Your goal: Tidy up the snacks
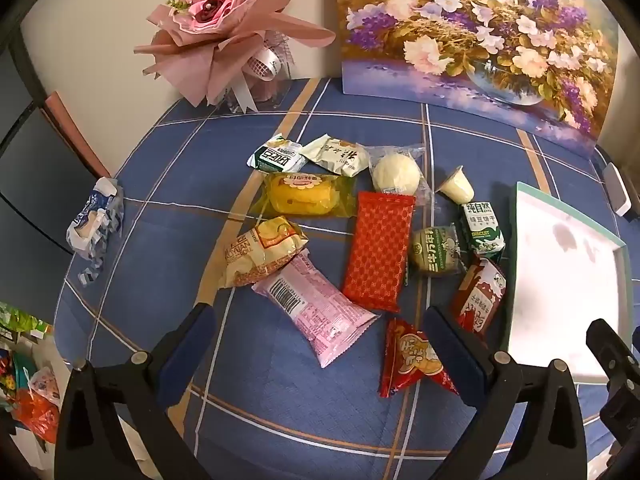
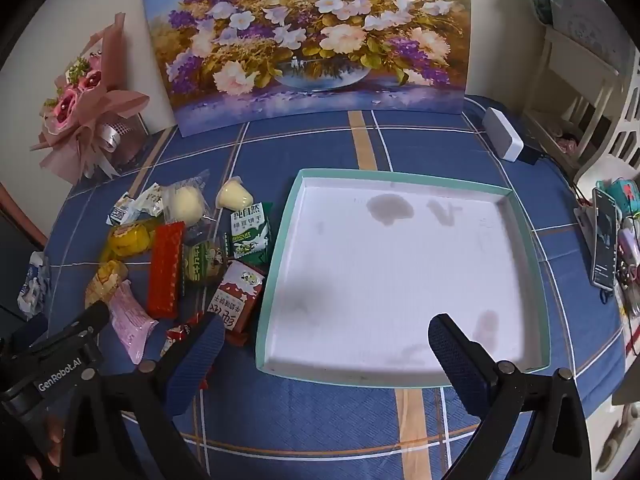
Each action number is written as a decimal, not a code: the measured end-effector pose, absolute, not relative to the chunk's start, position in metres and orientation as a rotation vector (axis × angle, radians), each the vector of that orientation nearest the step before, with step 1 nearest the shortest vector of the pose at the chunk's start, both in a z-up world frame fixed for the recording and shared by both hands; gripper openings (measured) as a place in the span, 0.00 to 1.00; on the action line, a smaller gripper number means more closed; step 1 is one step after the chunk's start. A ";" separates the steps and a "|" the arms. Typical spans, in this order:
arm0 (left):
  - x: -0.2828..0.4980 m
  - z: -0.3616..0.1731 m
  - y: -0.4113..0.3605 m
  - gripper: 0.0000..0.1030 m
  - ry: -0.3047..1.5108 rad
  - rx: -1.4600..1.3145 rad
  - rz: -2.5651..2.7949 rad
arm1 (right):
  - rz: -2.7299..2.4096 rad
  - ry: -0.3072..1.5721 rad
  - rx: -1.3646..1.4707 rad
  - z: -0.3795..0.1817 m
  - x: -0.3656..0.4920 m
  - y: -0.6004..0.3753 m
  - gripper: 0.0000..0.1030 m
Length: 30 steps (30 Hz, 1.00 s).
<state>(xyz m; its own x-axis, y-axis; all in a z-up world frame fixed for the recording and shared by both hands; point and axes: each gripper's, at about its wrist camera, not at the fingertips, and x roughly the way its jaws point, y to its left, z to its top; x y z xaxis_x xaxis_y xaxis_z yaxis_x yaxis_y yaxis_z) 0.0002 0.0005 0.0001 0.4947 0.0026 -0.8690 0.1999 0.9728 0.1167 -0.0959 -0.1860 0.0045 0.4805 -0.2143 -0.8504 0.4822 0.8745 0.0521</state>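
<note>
Your snacks lie in a loose heap of glossy crinkled wrappers on the blue checked cloth of the table (image 2: 400,148): a long red waffle-patterned pack (image 1: 378,250), a pink pouch (image 1: 316,312), a round white bun (image 1: 396,176). Just right of them sits the shallow square box (image 2: 280,248), teal-rimmed, white inside, stained. Your left gripper (image 1: 320,344) and right gripper (image 2: 326,346) both hang fully spread, holding nothing.
</note>
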 end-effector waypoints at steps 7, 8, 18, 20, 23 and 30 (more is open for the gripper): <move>0.000 0.000 0.002 1.00 1.057 0.209 -0.108 | -0.436 0.987 0.300 0.003 -0.095 -0.185 1.00; 0.000 0.001 0.002 1.00 1.057 0.206 -0.108 | -0.436 0.988 0.300 0.003 -0.095 -0.185 1.00; 0.001 0.001 0.001 1.00 1.055 0.202 -0.110 | -0.439 1.005 0.289 0.000 -0.093 -0.184 1.00; 0.001 0.001 0.002 1.00 1.055 0.201 -0.110 | -0.438 1.006 0.288 0.000 -0.093 -0.184 1.00; 0.000 0.002 0.002 1.00 1.054 0.199 -0.110 | -0.438 1.006 0.288 0.000 -0.093 -0.184 1.00; 0.000 0.005 0.002 1.00 1.049 0.186 -0.116 | -0.439 1.007 0.288 0.000 -0.093 -0.184 1.00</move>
